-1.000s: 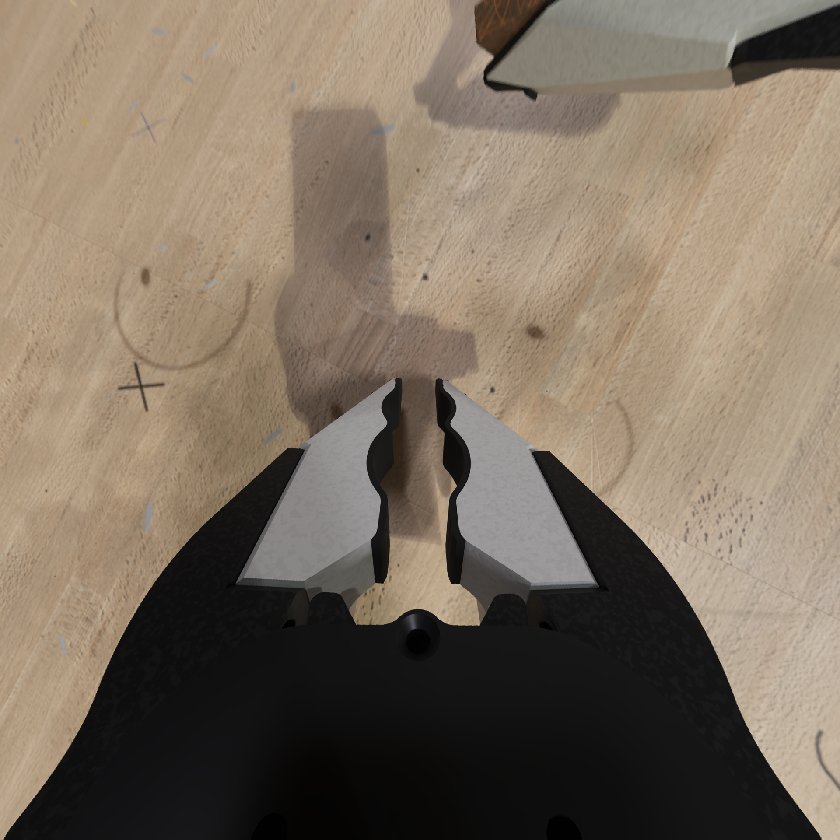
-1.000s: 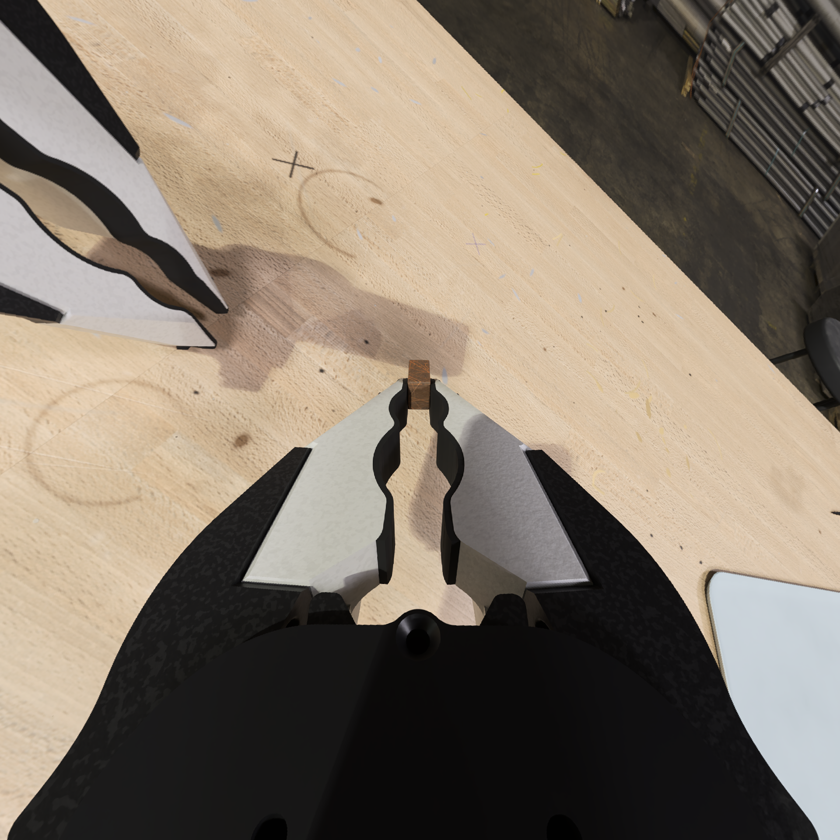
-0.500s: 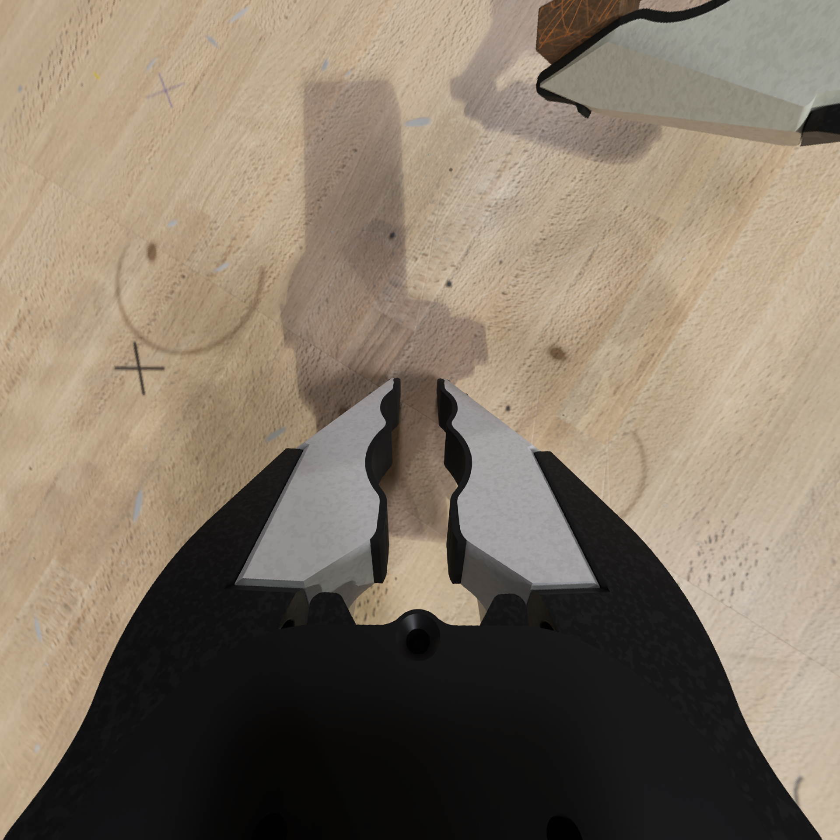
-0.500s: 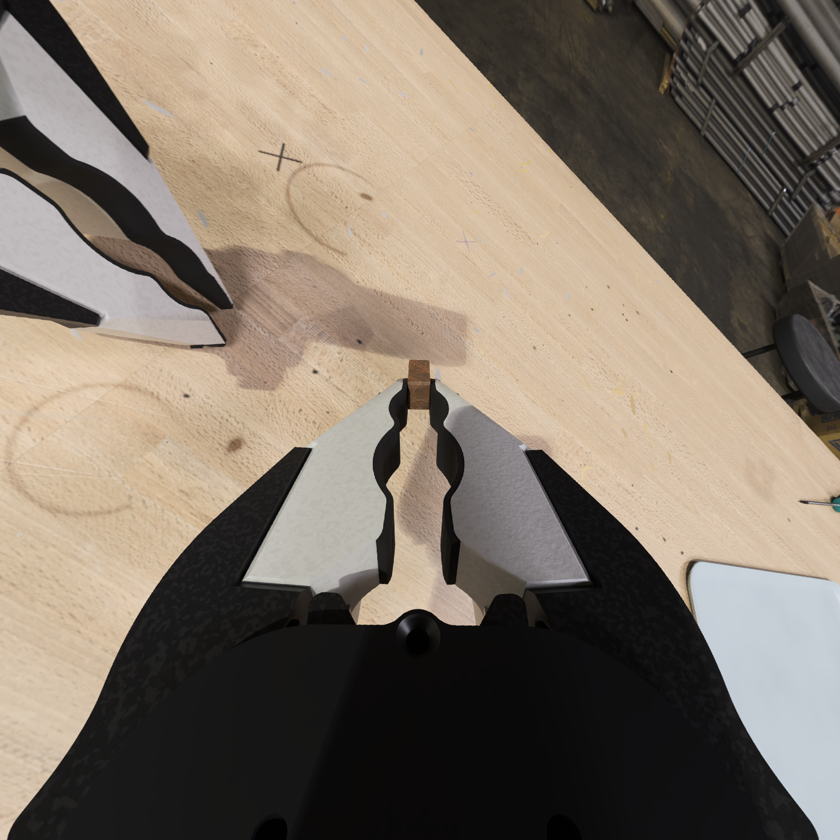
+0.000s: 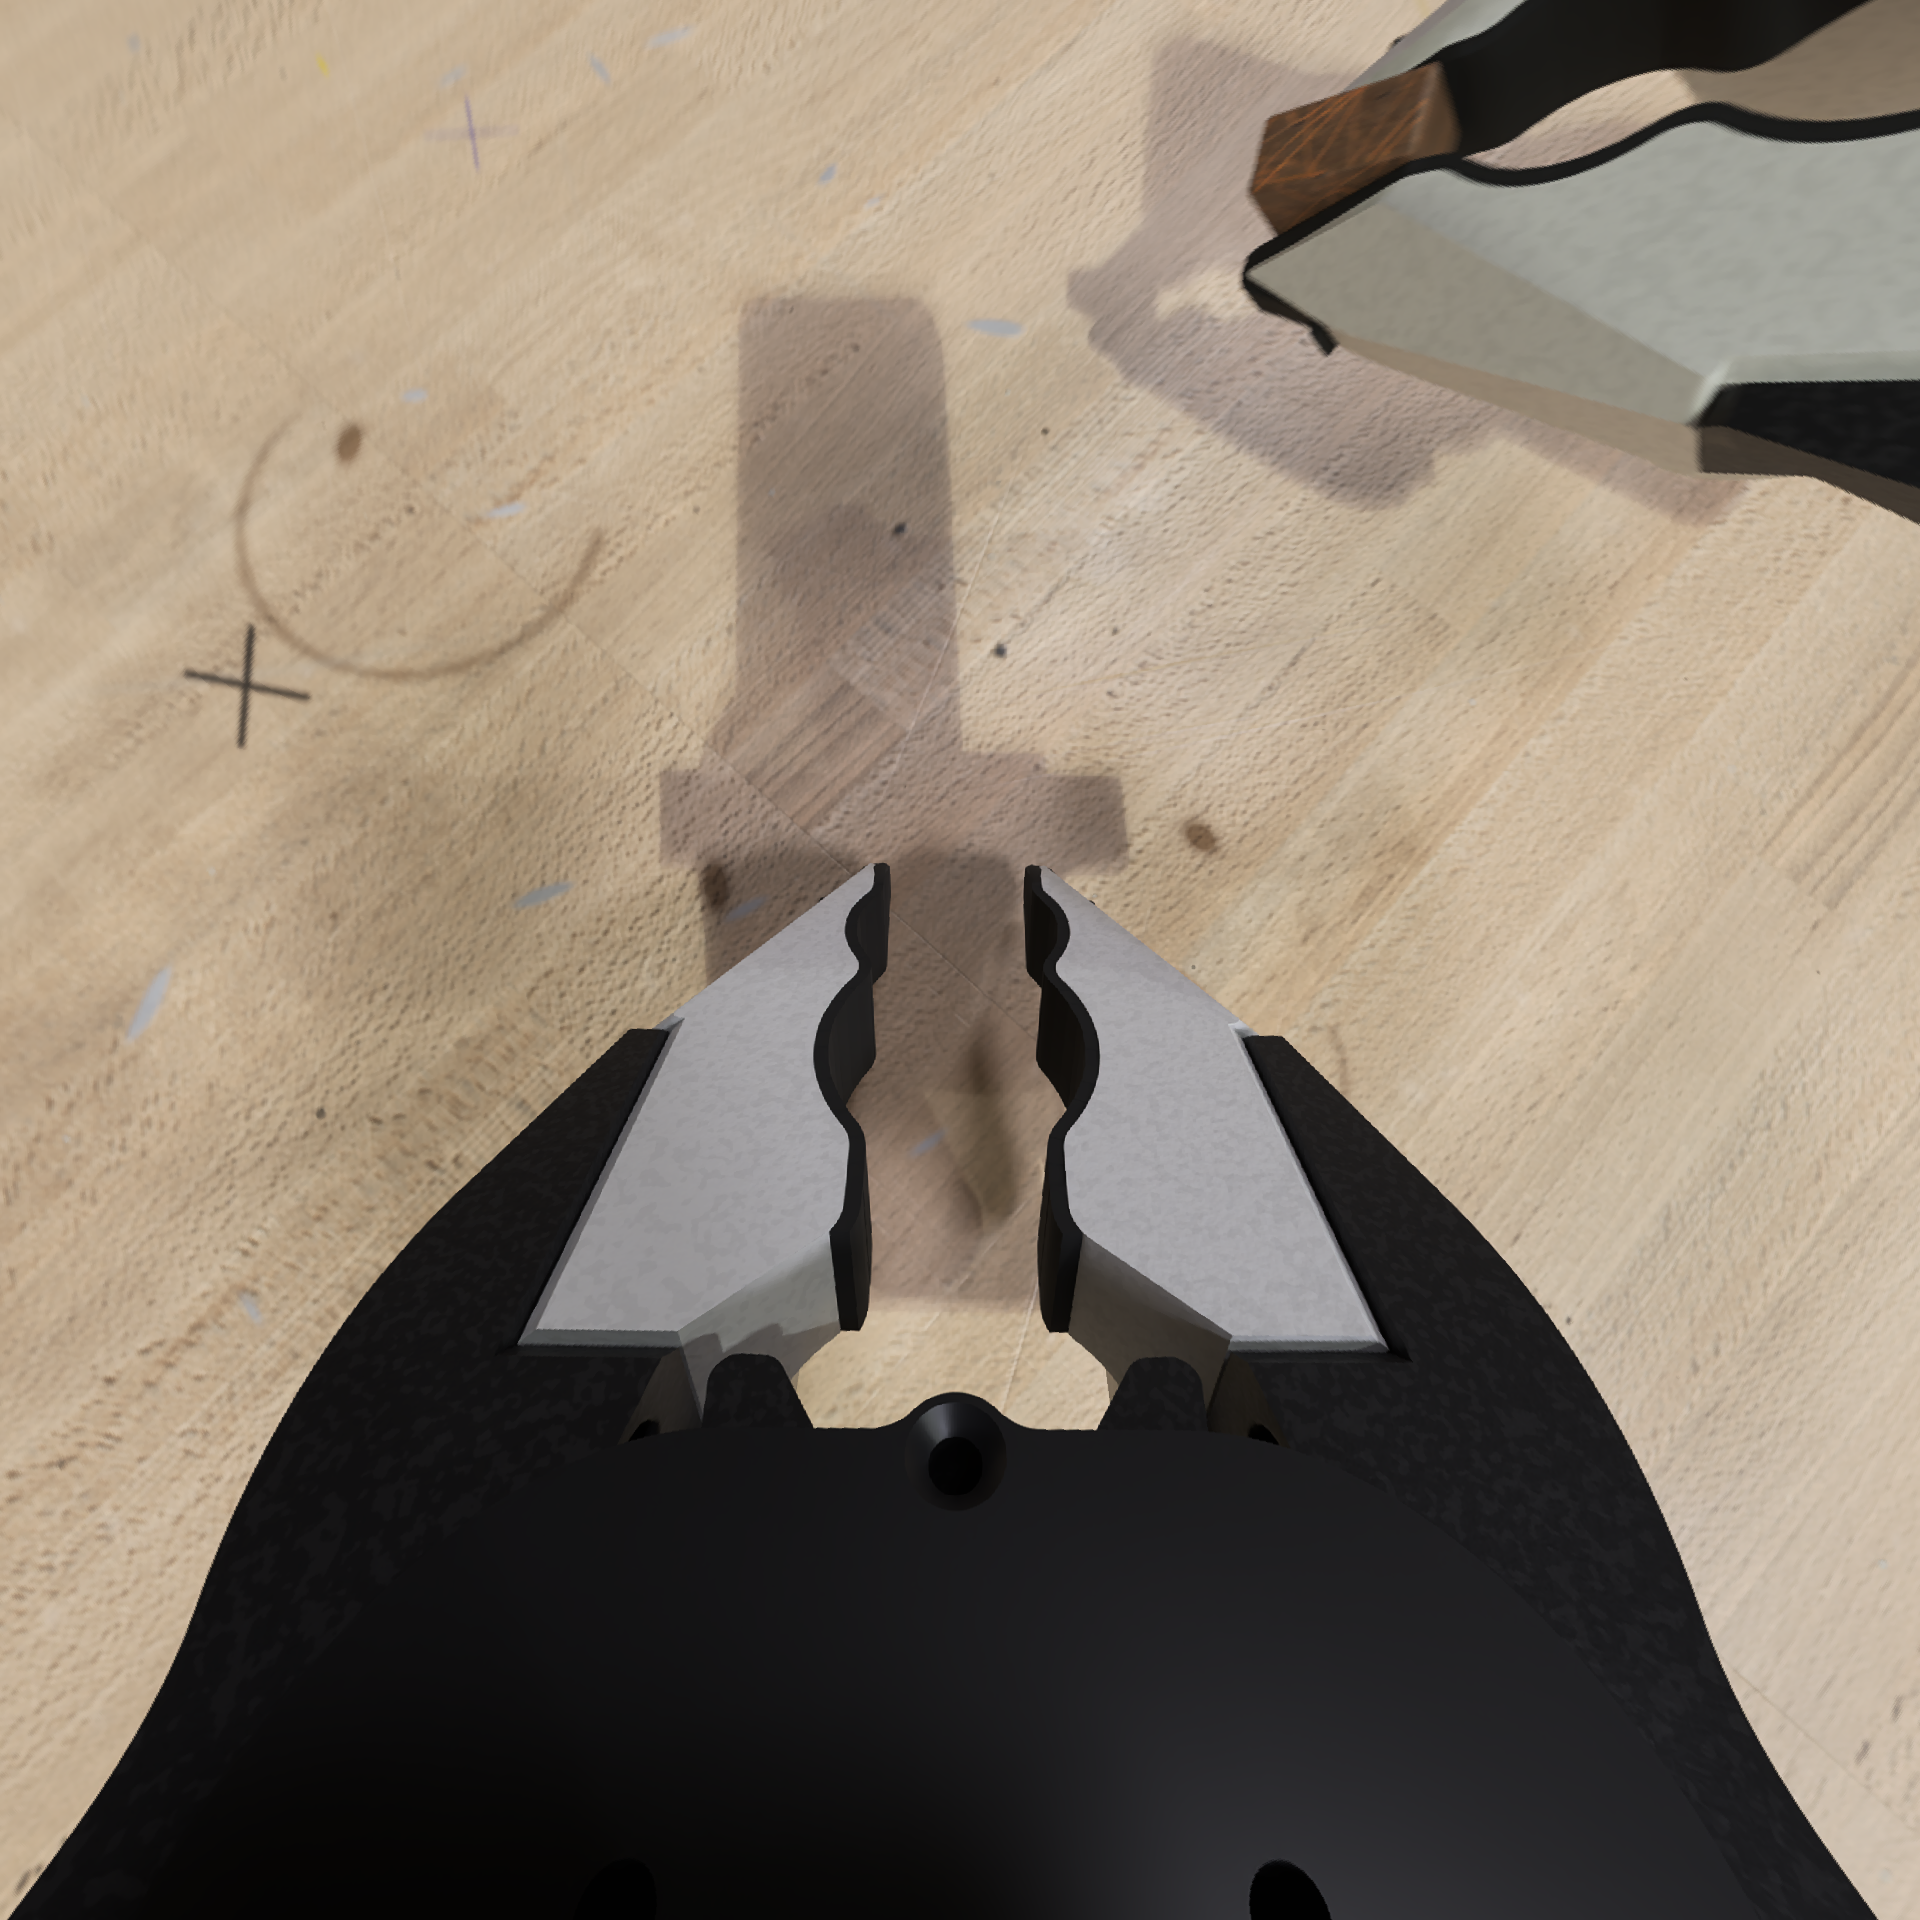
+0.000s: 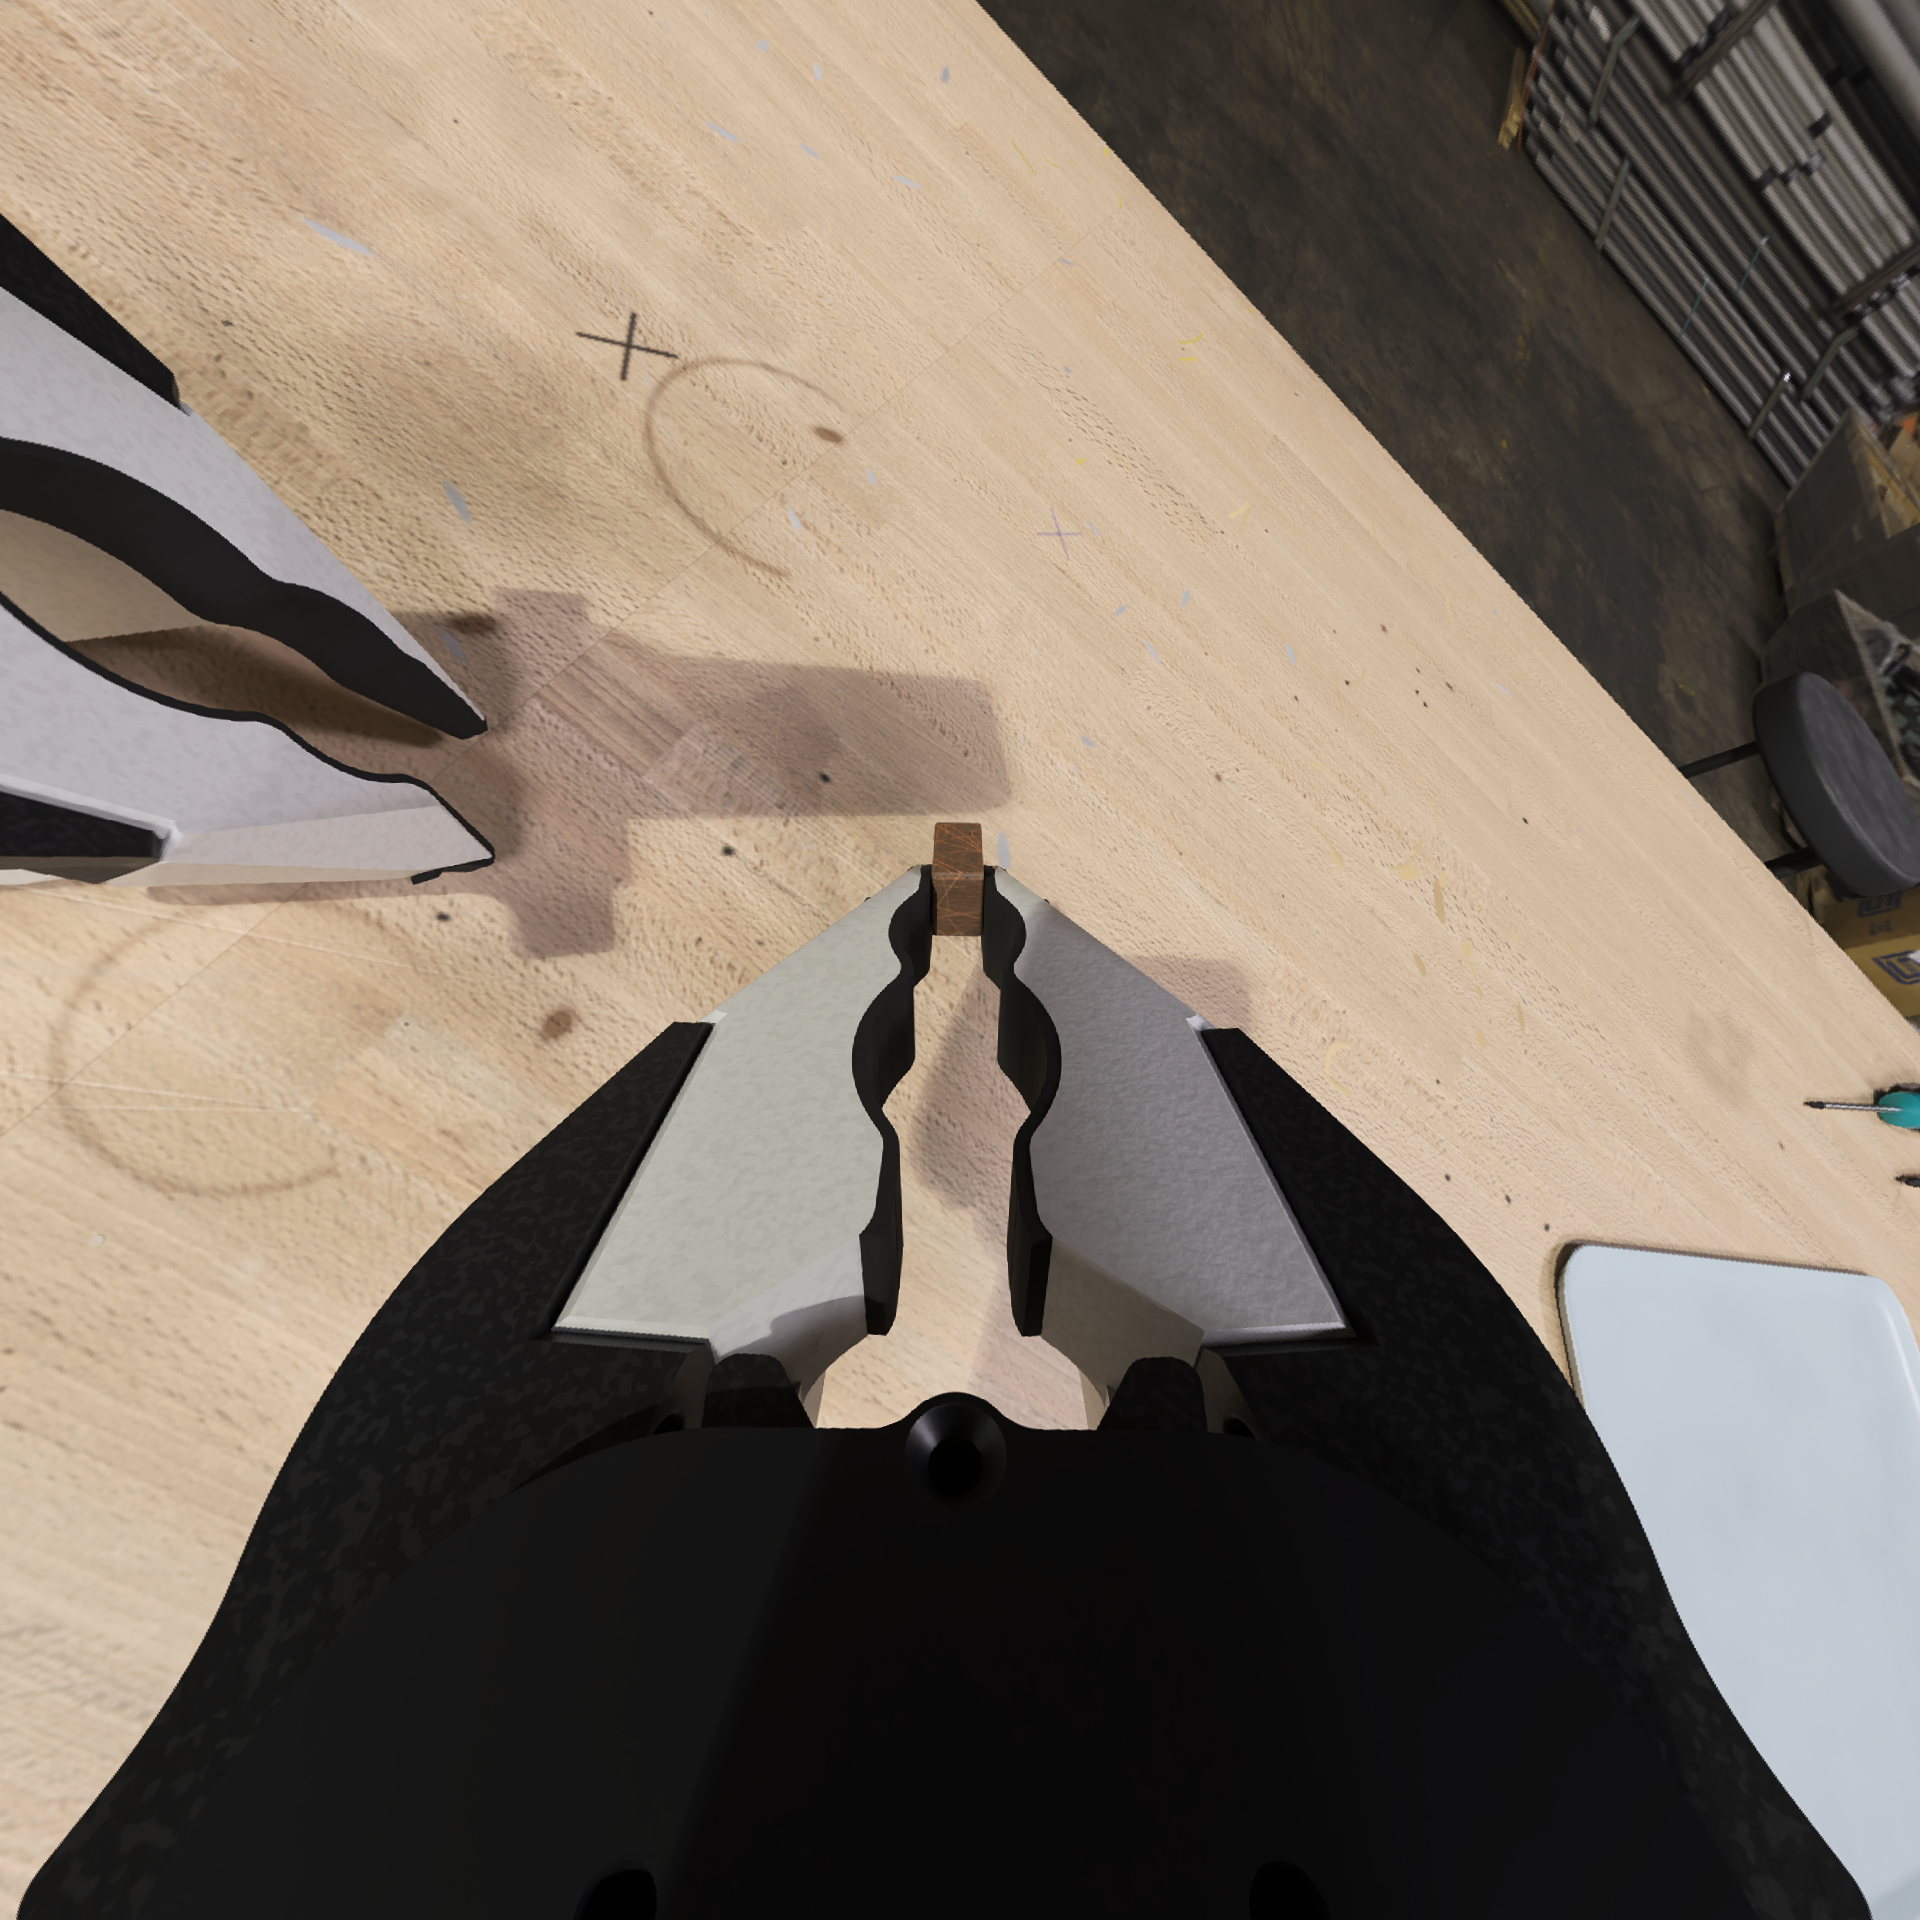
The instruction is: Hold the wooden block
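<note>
Fingers of the right gripper, pale grey plates with wavy black inner pads, pinch the small reddish-brown wooden block at their very tips, so that its far end sticks out a little past them. From the left wrist view the same block shows at the upper right, clamped in the right gripper and raised clear of the light, pale wooden table, with its shadow lying on the boards below. On the left gripper the matching grey fingers stand a narrow gap apart with nothing between them, pointing down at the bare table. That gripper appears at the left edge of the right wrist view, well apart from the block. A pencilled cross and a faint brown ring stain mark the table beyond. A white rounded tray lies at the lower right, near a teal-handled screwdriver.
</note>
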Robot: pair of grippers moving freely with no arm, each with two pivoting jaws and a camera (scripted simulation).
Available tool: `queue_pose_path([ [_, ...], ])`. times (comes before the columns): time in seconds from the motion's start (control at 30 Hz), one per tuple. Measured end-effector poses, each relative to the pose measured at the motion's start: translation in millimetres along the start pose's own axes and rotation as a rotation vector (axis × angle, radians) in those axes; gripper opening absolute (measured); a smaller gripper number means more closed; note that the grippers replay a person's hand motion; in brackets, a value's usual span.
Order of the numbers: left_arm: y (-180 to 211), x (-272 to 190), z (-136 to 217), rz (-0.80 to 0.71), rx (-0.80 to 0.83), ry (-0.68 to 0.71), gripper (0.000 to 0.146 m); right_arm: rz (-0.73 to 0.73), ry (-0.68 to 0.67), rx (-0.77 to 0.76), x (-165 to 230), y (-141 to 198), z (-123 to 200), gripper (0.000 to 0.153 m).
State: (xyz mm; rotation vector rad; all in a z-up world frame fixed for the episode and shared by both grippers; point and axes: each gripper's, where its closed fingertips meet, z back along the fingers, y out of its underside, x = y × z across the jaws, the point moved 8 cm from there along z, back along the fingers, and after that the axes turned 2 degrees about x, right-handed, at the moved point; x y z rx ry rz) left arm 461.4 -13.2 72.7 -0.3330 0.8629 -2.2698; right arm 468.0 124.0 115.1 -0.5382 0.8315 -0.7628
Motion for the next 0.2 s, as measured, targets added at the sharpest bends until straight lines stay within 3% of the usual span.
queue_pose_path([
  [0.2, -2.7, -11.3, 3.0, -0.179, -0.044, 0.021, 0.025, -0.005, -0.007, -0.002, -1.1, 1.2, -0.4, 0.008],
])
